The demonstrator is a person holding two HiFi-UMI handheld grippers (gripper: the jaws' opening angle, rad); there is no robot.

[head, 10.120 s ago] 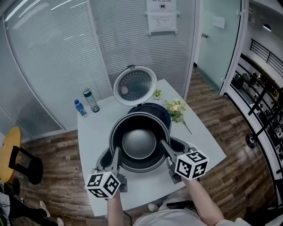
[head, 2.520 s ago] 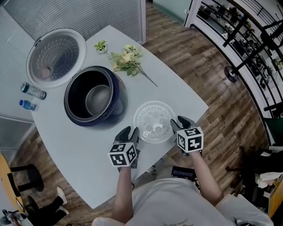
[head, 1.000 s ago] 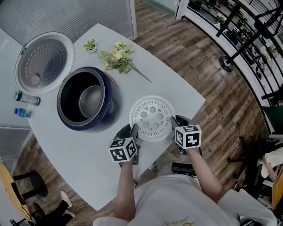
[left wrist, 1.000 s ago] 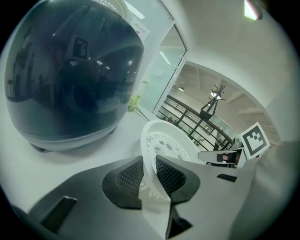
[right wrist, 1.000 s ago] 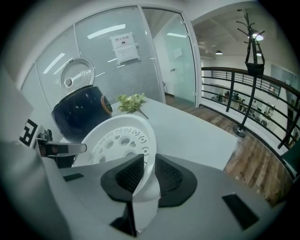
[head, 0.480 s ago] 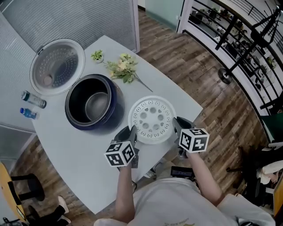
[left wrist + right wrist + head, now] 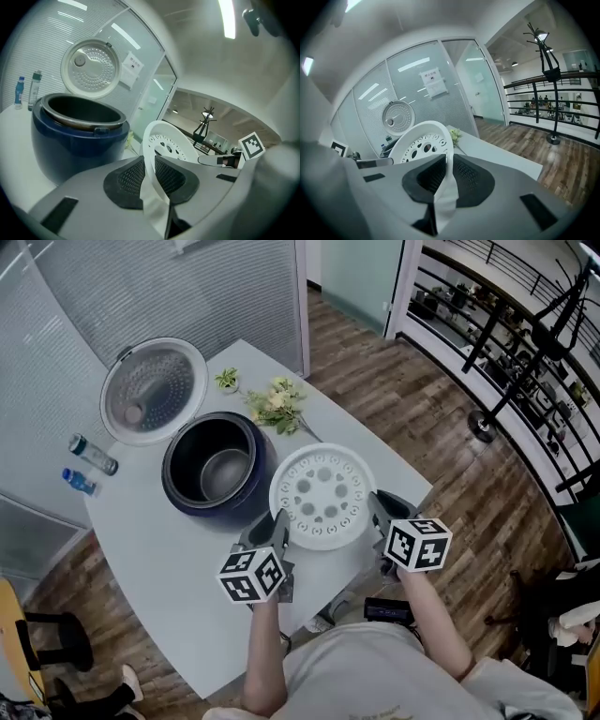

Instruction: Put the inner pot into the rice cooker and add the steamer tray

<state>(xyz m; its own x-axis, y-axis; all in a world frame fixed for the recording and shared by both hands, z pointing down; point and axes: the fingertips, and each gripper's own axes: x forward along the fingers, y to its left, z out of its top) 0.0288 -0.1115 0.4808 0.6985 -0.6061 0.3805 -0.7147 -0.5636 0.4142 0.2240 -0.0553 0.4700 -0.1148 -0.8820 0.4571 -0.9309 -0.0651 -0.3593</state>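
The white perforated steamer tray (image 7: 323, 495) hangs above the table, right of the blue rice cooker (image 7: 178, 495). The inner pot (image 7: 225, 472) sits inside the cooker. My left gripper (image 7: 279, 523) is shut on the tray's near-left rim, and my right gripper (image 7: 374, 510) on its near-right rim. Both pairs of jaws have just been closing, with the rim between them. In the left gripper view the tray (image 7: 165, 139) stands edge-on between the pads of the left gripper (image 7: 149, 165), with the cooker (image 7: 77, 138) ahead on the left. The right gripper (image 7: 446, 165) clamps the tray (image 7: 423, 139) likewise.
The cooker's lid (image 7: 153, 390) stands open at the back. Two bottles (image 7: 92, 454) stand at the table's left edge. A flower sprig (image 7: 277, 404) lies behind the cooker. The table's right edge (image 7: 412, 486) drops to a wooden floor, with a railing beyond.
Both grippers have risen with the steamer tray between them, so it has left the tabletop and now hangs higher beside the cooker. The head view has shifted.
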